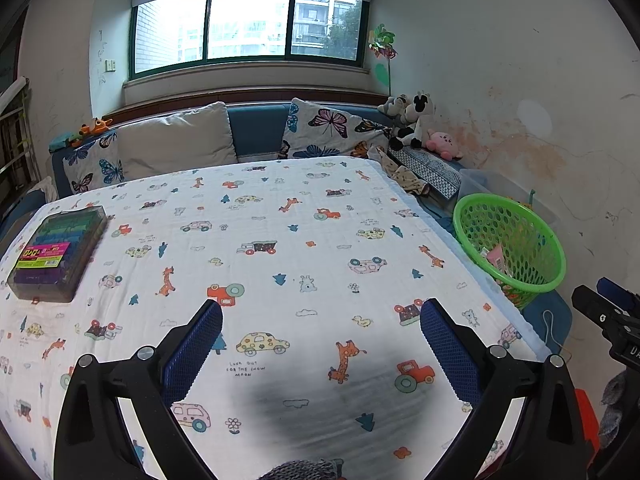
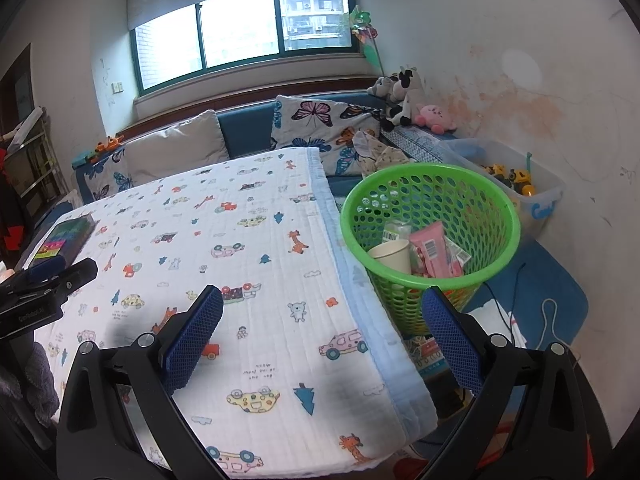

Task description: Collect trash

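Note:
A green perforated basket (image 2: 472, 192) stands on the floor off the table's right edge; it holds a paper cup (image 2: 390, 254), a pink tube (image 2: 432, 250) and wrappers. The same basket (image 1: 524, 256) shows at the right in the left wrist view. My left gripper (image 1: 320, 312) hangs open over the printed tablecloth (image 1: 280, 220) with nothing between its blue pads. My right gripper (image 2: 322, 300) is open too, empty, above the table's right edge and near the basket. The left gripper (image 2: 60, 274) shows at the left of the right wrist view, and the right gripper (image 1: 608, 300) at the right edge of the left wrist view.
A clear box of coloured sticks (image 1: 56, 258) lies on the table's left side. Behind the table is a blue sofa with cushions (image 1: 176, 140) and plush toys (image 1: 416, 124). A clear bin of toy vehicles (image 2: 516, 180) sits by the wall. A white cord (image 2: 548, 320) lies on the blue mat.

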A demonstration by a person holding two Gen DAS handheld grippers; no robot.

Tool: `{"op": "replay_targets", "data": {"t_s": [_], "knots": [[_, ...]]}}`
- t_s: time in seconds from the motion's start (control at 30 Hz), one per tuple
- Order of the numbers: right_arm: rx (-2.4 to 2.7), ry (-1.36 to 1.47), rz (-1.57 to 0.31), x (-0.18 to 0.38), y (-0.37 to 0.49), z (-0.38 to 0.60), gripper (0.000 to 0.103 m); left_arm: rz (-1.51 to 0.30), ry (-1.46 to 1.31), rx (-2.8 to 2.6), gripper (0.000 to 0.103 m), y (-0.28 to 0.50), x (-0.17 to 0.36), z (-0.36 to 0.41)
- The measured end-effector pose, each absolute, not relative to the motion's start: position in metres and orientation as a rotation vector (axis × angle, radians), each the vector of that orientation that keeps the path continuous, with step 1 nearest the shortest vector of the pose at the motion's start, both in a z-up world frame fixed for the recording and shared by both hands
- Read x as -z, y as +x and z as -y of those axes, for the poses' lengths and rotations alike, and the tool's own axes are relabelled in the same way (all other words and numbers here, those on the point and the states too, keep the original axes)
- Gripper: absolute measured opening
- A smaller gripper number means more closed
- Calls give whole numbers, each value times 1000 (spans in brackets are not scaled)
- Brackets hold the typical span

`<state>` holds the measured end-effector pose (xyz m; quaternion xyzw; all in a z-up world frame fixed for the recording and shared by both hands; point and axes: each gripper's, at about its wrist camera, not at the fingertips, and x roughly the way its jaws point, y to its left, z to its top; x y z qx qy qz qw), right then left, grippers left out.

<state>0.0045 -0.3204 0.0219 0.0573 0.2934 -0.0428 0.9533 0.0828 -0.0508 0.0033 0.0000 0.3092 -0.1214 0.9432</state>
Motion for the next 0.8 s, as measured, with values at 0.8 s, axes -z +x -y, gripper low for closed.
{"op": "replay_targets", "data": {"t_s": [0.8], "knots": [[94,121,-595,-21,3,320,99,-627,11,263,96,77,-6,60]]}}
